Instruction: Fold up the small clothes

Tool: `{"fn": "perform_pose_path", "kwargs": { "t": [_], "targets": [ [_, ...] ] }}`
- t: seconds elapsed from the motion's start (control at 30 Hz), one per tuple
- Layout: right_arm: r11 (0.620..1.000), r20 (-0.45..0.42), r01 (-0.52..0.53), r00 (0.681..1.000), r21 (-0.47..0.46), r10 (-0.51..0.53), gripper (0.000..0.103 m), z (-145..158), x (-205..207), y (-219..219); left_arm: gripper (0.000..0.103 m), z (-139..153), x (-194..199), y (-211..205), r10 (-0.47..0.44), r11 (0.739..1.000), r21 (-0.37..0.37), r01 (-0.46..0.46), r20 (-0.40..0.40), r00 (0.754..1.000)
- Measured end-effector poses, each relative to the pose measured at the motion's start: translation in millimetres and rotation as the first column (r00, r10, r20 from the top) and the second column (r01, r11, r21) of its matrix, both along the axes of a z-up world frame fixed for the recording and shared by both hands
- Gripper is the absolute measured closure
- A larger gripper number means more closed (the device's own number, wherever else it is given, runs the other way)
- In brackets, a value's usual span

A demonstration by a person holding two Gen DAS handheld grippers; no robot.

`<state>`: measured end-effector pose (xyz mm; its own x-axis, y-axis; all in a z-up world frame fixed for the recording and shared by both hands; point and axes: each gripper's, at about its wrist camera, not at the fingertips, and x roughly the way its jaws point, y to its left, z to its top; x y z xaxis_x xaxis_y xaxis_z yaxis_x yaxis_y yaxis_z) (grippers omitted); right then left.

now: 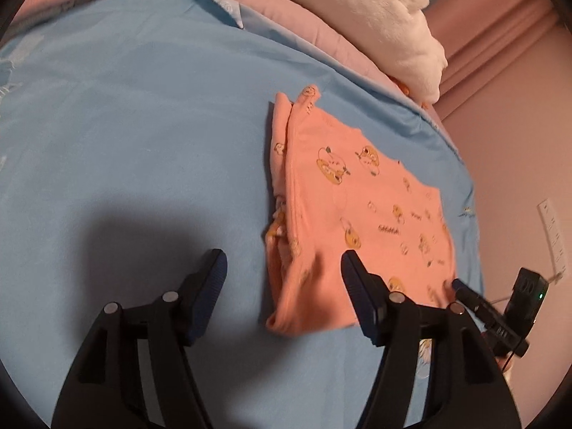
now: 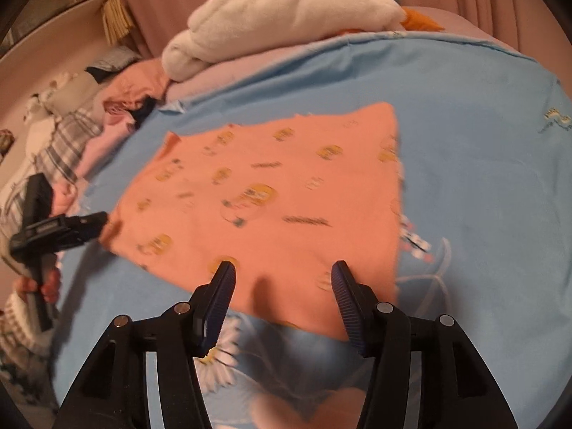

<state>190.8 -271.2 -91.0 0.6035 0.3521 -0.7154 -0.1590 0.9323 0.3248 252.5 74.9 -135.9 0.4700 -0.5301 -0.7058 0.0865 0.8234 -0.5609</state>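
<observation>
Folded orange garment on the blue bedsheet

The garment (image 1: 361, 211) lies at 3 o'clock on the sheet (image 1: 143, 125); left hand-held gripper (image 1: 282, 268) and right hand-held gripper (image 2: 282, 275) both gape wide, empty.

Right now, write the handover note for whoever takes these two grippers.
Left gripper: jaws open, empty, hovering at the edge of the orange printed garment.
Right gripper: jaws open, empty, over the garment's near edge.
The garment lies flat on the blue sheet, looks already folded into layers.
White plush blanket and other clothes sit behind.
Left: finish or check this fold, then take the next piece.
</observation>
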Motion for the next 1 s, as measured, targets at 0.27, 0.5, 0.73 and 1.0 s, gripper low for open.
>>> {"fn": "perform_pose_path", "kwargs": {
  "t": [0.27,0.5,0.73,1.0],
  "targets": [
    [0.980,-0.042,-0.057,0.997,0.189,0.066,0.047,-5.5,31.0,28.8,0.037,-2.7,28.7,-16.0,-0.027,0.999,-0.045,0.026,-0.021,0.999],
    [0.968,-0.065,-0.083,0.993,0.236,0.101,0.047,-7.2,66.7,54.1,0.037,-11.3,62.2,-26.4,-0.062,0.991,-0.119,0.054,-0.057,0.996],
    [0.973,-0.107,-0.033,0.992,0.230,0.059,0.069,-8.0,122.5,71.5,0.040,-11.9,88.4,-32.7,-0.055,0.984,-0.176,0.038,-0.092,0.994],
    [0.999,-0.146,0.006,0.989,0.044,0.001,0.101,-28.5,154.9,85.4,0.082,-11.0,87.8,-35.3,-0.032,0.999,-0.015,0.030,-0.096,0.995]
  ]
}}
